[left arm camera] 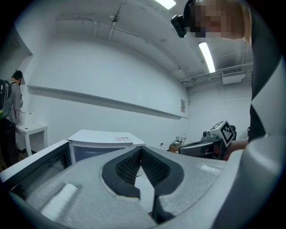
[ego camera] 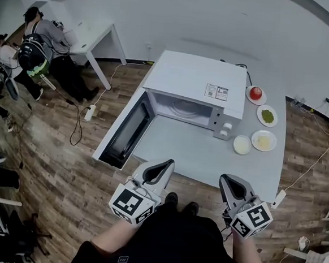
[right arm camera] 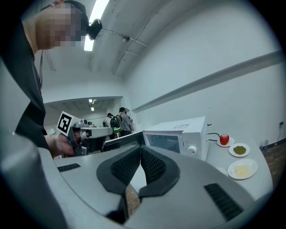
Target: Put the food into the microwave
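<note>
The white microwave stands on the grey table with its door swung open to the left; its cavity shows an empty glass turntable. To its right lie a plate with a red fruit, a plate of green food, a plate of pale yellow food and a small white dish. My left gripper hangs shut and empty at the table's near edge, facing the cavity. My right gripper is shut and empty too, near the front right edge. The same plates show in the right gripper view.
The open door juts out past the table's left side. Two people stand at a white desk at the far left. Cables and a power strip lie on the wood floor. A white wall runs behind the table.
</note>
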Demonstrator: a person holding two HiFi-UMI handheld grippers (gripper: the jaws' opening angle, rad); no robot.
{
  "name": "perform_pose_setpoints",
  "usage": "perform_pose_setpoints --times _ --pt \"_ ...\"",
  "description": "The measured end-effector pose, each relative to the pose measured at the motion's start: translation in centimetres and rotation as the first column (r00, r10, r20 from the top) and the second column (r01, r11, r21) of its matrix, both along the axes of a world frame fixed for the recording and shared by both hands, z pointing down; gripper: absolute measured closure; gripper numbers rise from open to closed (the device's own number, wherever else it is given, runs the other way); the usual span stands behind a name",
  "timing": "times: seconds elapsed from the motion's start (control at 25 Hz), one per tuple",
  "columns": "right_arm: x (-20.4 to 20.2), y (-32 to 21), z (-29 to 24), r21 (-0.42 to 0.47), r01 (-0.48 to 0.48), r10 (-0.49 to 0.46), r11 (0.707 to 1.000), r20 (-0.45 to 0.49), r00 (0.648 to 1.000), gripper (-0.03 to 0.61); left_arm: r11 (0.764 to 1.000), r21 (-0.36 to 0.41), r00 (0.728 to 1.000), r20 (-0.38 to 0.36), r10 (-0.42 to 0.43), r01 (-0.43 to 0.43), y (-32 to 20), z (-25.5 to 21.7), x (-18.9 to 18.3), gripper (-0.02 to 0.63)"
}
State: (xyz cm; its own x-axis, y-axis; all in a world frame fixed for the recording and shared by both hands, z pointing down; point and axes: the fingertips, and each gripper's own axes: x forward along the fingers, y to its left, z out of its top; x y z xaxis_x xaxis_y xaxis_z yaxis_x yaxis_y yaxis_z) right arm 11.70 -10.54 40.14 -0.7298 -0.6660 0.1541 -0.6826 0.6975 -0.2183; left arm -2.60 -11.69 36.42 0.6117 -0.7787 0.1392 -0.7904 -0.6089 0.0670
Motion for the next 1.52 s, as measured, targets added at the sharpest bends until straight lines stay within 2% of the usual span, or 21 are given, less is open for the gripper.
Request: perform_pose_setpoints --times 0.2,0.36,0.56,0.8,1.08,1.28,1.52 --pt "-0.8 -2.3 0.9 -0.029 -0.065 0.064 0.997 -0.036 0.997 0.563 0.997 0.0 0.997 -0.004 0.077 -0.077 -2.2 0.4 -0.1 0.606" --pt "-1.1 -3.8 2.2 -0.045 -0.096 0.091 0.994 -0.101 0.991 0.563 0.993 -0.006 0.994 0.002 0.114 -0.114 -4.0 0.8 -0.6 0.606" --pt "0.4 -6.2 5.5 -0.086 -0.112 0.091 0.99 -0.215 0.972 0.563 0.991 -0.031 0.992 0.007 0.128 -0.128 -6.2 1.8 -0.1 0.606" --pt "2.7 -8.9 9.0 -0.134 -0.123 0.078 0.983 -0.304 0.949 0.563 0.981 -0.083 0.982 0.06 0.181 -0.176 -8.3 4.7 2.1 0.606" --pt "5.5 -11.8 15.0 -0.198 -0.142 0.043 0.97 -0.435 0.899 0.563 0.985 -0.105 0.988 0.057 0.141 -0.134 -11.4 7.1 2.3 0.606" --pt "7.2 -13.0 18.2 -0.235 -0.153 0.023 0.96 -0.478 0.878 0.563 0.981 -0.145 0.988 0.066 0.142 -0.131 -11.9 9.8 2.3 0.606" --pt "8.5 -14.8 20.9 -0.236 -0.141 -0.016 0.961 -0.559 0.829 0.563 0.981 -0.151 0.99 0.058 0.131 -0.121 -13.9 11.5 2.7 0.606"
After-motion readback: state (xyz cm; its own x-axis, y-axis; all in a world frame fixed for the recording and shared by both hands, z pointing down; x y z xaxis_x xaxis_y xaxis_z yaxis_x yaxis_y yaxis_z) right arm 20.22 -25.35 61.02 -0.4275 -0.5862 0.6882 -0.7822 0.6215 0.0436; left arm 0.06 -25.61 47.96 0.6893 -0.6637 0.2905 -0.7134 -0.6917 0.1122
